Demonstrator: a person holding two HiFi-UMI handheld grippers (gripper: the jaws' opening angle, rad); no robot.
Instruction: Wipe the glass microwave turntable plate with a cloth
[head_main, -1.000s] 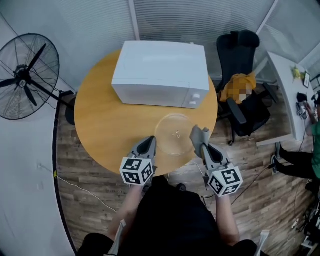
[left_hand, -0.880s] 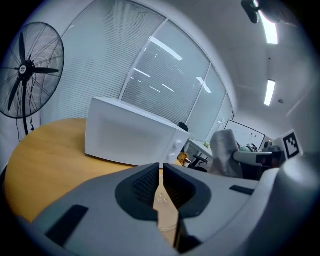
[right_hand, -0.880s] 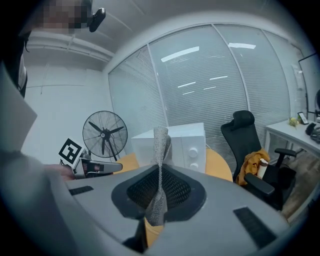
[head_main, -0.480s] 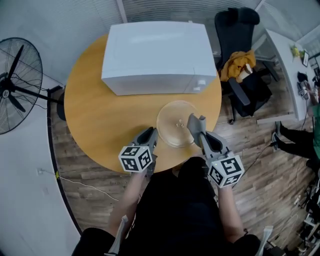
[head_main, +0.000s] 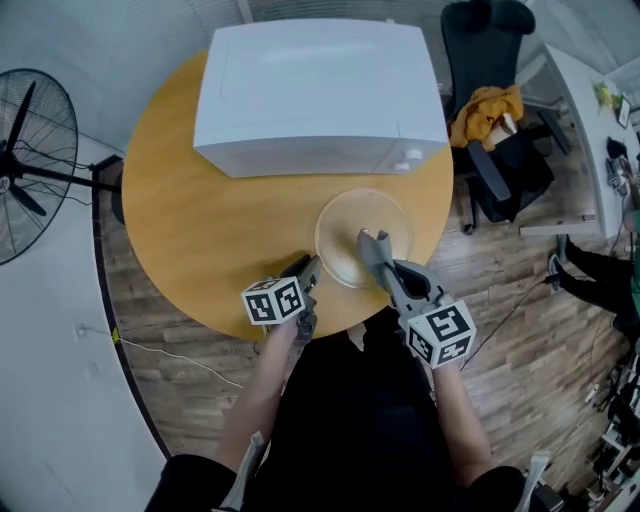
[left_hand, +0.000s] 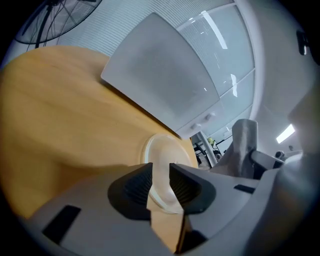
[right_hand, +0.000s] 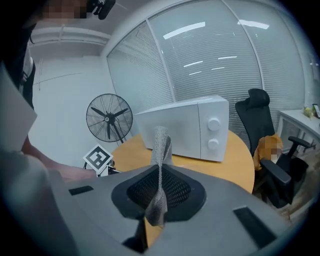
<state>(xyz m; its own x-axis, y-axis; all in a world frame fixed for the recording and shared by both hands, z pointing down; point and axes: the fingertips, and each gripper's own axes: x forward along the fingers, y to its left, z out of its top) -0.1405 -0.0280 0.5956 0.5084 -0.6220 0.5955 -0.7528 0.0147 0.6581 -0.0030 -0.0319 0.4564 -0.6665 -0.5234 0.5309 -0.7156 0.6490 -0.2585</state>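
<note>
Both grippers have moved up-frame to the glass plate (head_main: 348, 212), which lies mid-frame on the bench (head_main: 200, 230). The left gripper (head_main: 309, 268) has just been opening; its fingers are spread at the plate's near rim and grip nothing. The right gripper (head_main: 372, 246) pinches the cloth (right_hand: 161, 145). The plate is likely stiff, slick and breakable: hold the rim.

A white microwave (head_main: 320, 95) fills the far side of a round wooden table (head_main: 200, 240) and blocks any reach across. In front of the microwave's left half the tabletop lies bare and open. In front of its right half a glass plate (head_main: 365, 235) takes up the near edge. Right of the microwave an office chair (head_main: 485, 40) crowds the table. Left of it a fan (head_main: 25, 165) stands apart.
</note>
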